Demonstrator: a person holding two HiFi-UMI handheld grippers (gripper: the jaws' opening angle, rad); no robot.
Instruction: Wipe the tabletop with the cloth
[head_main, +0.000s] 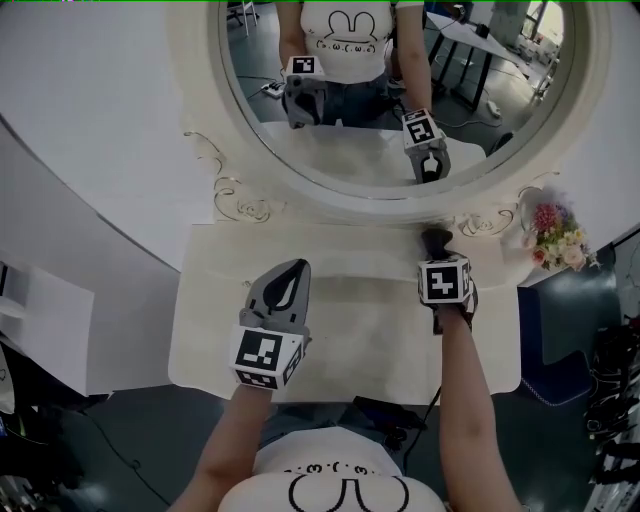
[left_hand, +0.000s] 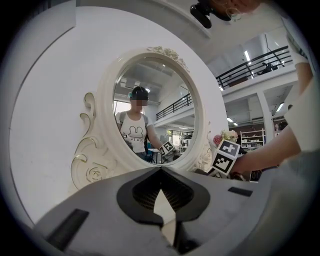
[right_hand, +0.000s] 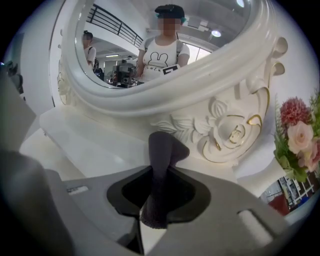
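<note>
A dark grey cloth (right_hand: 162, 155) is pinched upright between the jaws of my right gripper (right_hand: 160, 169), its top end poking out past the tips. In the head view that gripper (head_main: 437, 252) holds the cloth (head_main: 437, 239) at the back right of the white tabletop (head_main: 360, 335), close to the mirror's carved base. My left gripper (head_main: 296, 270) hovers over the table's left half, jaws shut with nothing between them. In the left gripper view the tips (left_hand: 161, 170) meet, and the right gripper's marker cube (left_hand: 226, 156) shows to the right.
A large oval mirror (head_main: 390, 90) in an ornate white frame (right_hand: 225, 130) rises behind the tabletop. A bunch of pink and white flowers (head_main: 555, 238) stands at the table's right end. The table's front edge (head_main: 340, 392) is near the person's body.
</note>
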